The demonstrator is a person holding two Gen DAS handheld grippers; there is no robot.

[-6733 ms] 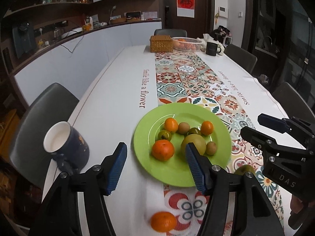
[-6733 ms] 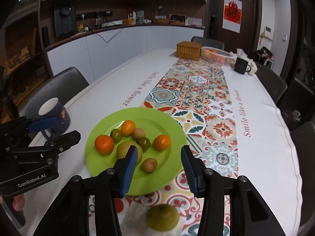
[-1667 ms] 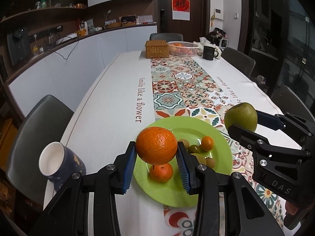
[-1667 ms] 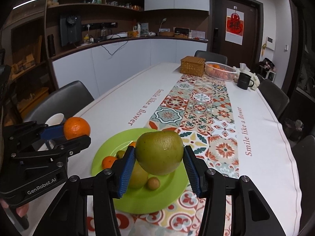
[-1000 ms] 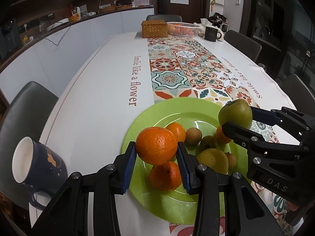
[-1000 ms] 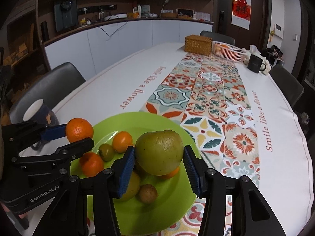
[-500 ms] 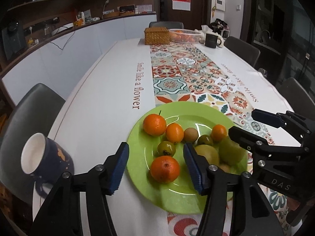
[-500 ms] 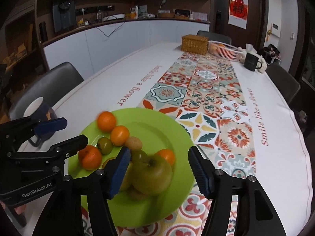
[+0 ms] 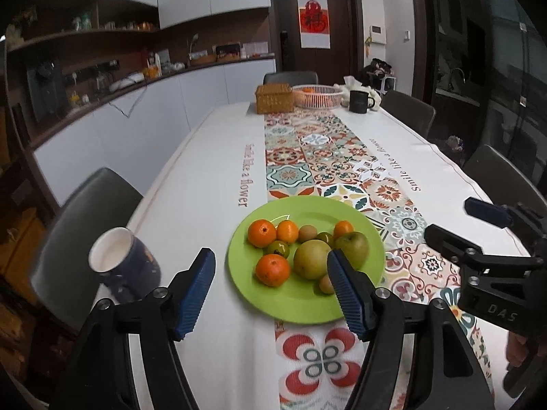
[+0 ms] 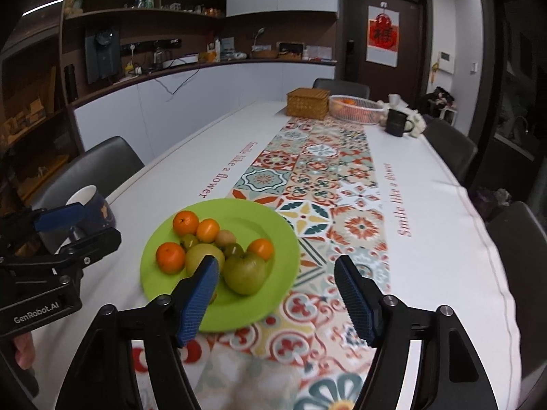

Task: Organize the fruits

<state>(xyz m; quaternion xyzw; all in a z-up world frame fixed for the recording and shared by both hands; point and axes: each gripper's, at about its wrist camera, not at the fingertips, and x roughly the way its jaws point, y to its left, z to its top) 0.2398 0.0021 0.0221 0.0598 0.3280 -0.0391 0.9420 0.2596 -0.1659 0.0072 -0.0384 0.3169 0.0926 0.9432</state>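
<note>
A green plate (image 9: 371, 294) (image 10: 280, 239) on the patterned runner holds several fruits. Among them are an orange (image 9: 262, 233) (image 10: 185, 222) at the plate's far left and a green apple (image 9: 352, 247) (image 10: 245, 274) at its right. My left gripper (image 9: 270, 288) hangs above the plate's near edge, its jaws opening with nothing between them. My right gripper (image 10: 277, 297) hovers over the plate's near right side, its jaws likewise opening and empty. Each gripper shows at the side of the other's view.
A dark blue mug (image 9: 123, 263) (image 10: 92, 205) stands left of the plate near the table edge. At the far end are a wicker box (image 9: 274, 98), a white basket (image 9: 318, 95) and a black mug (image 9: 359, 101). Dark chairs line both sides.
Both grippers let go of their fruit onto the plate, the orange from the left and the green apple from the right, then opened wider and drew back and up.
</note>
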